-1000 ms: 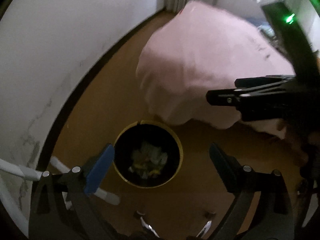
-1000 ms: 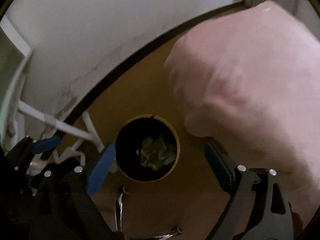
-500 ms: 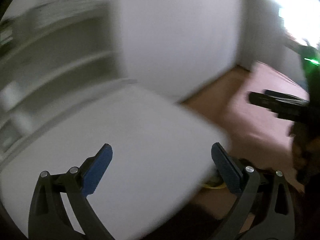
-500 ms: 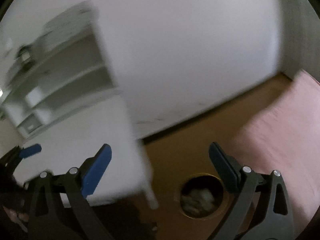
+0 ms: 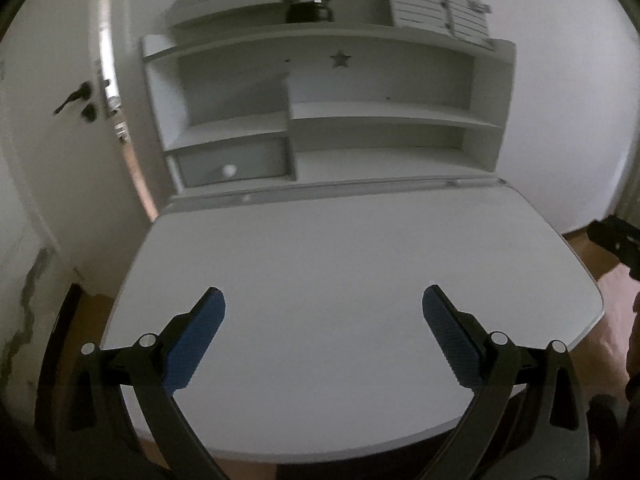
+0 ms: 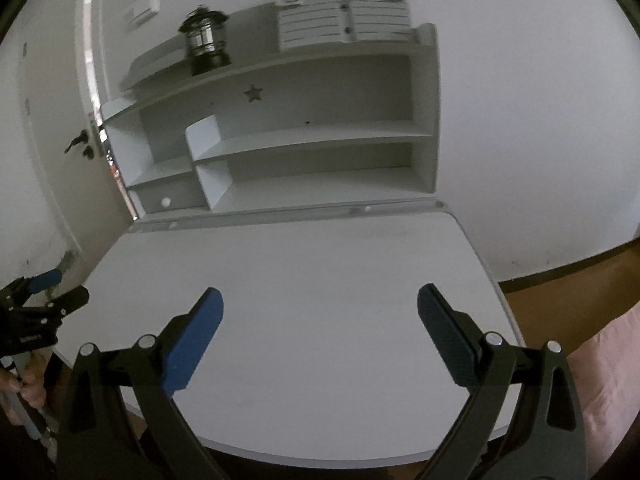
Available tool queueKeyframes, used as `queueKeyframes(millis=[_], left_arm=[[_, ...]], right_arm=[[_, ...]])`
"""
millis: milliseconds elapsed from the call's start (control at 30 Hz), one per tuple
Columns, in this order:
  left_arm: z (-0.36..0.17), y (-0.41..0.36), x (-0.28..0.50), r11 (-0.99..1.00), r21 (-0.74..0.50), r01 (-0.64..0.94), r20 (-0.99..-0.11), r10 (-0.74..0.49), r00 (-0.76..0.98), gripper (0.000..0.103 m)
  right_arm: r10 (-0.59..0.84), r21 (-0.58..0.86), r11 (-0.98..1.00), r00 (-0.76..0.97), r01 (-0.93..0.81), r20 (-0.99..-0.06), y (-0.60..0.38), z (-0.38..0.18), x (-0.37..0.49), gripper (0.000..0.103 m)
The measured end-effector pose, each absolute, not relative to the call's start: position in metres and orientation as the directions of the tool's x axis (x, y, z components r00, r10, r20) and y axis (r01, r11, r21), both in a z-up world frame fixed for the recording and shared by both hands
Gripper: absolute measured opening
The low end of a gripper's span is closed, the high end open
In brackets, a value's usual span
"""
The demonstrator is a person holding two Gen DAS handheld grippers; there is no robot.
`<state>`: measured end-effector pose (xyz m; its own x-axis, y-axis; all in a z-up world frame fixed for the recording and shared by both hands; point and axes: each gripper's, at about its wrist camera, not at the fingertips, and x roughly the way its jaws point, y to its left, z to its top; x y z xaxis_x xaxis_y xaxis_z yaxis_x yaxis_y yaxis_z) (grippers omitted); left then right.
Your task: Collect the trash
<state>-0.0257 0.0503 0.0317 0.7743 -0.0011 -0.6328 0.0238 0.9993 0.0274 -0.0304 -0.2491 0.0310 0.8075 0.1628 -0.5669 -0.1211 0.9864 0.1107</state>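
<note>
No trash visible on white desk (image 5: 360,280). Left gripper (image 5: 323,312) over desk near edge, jaws spread wide, nothing between pads. Right gripper (image 6: 320,308) same: wide apart, holding nothing. Shelf unit (image 6: 320,120) at desk rear; lantern (image 6: 204,40) on top shelf.

Right claw (image 5: 616,244) cut off, frame edge

No legible text; only a dark star sign (image 5: 340,59) on the white shelf unit (image 5: 492,92).
</note>
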Motion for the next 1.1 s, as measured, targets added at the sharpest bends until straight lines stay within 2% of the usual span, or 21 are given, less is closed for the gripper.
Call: queueKeyframes(millis=[167,1100], left_arm=[[0.028,0.05,-0.039,1.0,0.015,0.01,-0.64,0.002,0.768,0.096],[0.041,0.035,-0.069,0.999,0.028,0.017,-0.601,0.003,0.8,0.096]], right_arm=[[0.138,0.063,0.99,0.808,-0.125,-0.572,-0.242,0.025,-0.04,0.094],[0.148,0.048,0.988,0.835,-0.145,-0.53,-0.234,0.041,-0.068,0.094]])
